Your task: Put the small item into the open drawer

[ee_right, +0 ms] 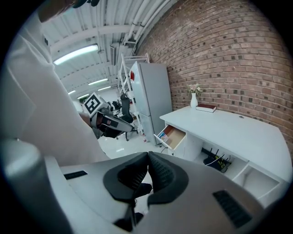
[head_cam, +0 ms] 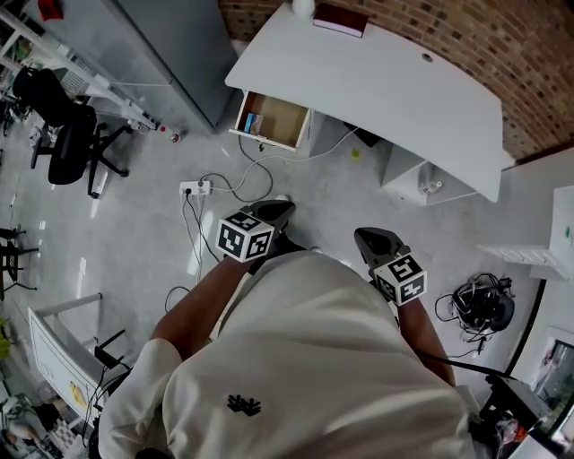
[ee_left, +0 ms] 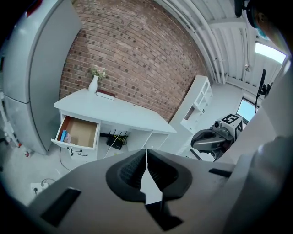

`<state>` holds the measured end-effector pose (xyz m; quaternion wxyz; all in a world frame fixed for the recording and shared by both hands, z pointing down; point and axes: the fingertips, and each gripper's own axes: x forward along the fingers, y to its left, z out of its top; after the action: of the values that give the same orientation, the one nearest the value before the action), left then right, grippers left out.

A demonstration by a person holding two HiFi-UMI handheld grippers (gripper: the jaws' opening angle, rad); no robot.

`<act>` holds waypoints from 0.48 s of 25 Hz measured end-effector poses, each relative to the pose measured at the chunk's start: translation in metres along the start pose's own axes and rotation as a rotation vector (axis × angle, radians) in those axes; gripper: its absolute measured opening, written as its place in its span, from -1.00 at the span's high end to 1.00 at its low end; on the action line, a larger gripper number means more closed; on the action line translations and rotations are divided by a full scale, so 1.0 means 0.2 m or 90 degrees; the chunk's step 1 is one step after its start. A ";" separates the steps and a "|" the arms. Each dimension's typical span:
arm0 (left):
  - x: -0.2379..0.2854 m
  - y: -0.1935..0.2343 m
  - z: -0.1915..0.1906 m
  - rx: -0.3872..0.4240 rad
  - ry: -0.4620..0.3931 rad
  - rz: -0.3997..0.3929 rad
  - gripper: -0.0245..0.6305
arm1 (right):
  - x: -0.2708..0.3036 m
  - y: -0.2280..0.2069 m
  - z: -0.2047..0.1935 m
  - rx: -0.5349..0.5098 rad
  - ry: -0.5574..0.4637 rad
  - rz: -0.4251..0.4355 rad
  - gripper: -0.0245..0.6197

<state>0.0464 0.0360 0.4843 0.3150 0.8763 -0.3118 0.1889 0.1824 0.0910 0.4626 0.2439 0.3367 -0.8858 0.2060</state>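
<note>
A white desk (head_cam: 386,85) stands against the brick wall, and its wooden drawer (head_cam: 273,119) is pulled open on the left side. A small blue item (head_cam: 252,123) lies in the drawer's left end; it also shows in the left gripper view as a blue item (ee_left: 64,136). My left gripper (head_cam: 282,206) is held at waist height, well short of the desk, jaws shut with nothing between them (ee_left: 146,153). My right gripper (head_cam: 362,235) hangs beside it, also shut and empty (ee_right: 148,155). Both point toward the desk.
On the desk stand a white vase with flowers (ee_left: 94,83) and a dark red book (head_cam: 340,19). A grey cabinet (head_cam: 170,45) stands left of the desk. A power strip with cables (head_cam: 195,188) lies on the floor; an office chair (head_cam: 67,134) is at far left.
</note>
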 end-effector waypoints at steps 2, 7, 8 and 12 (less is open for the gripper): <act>0.00 -0.01 0.01 0.003 0.000 -0.002 0.84 | 0.00 0.00 0.00 0.000 -0.001 -0.001 0.83; 0.00 -0.02 0.01 0.001 0.003 -0.003 0.84 | -0.01 0.00 -0.01 0.006 -0.004 0.002 0.83; 0.00 -0.02 0.01 0.000 0.004 -0.004 0.84 | -0.01 0.00 -0.01 0.011 -0.004 0.004 0.83; 0.02 -0.03 0.01 0.000 0.007 -0.003 0.83 | -0.01 -0.02 -0.01 0.023 -0.005 0.011 0.83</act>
<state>0.0535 0.0365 0.4837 0.3170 0.8761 -0.3076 0.1932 0.1872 0.0905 0.4641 0.2324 0.3343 -0.8859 0.2225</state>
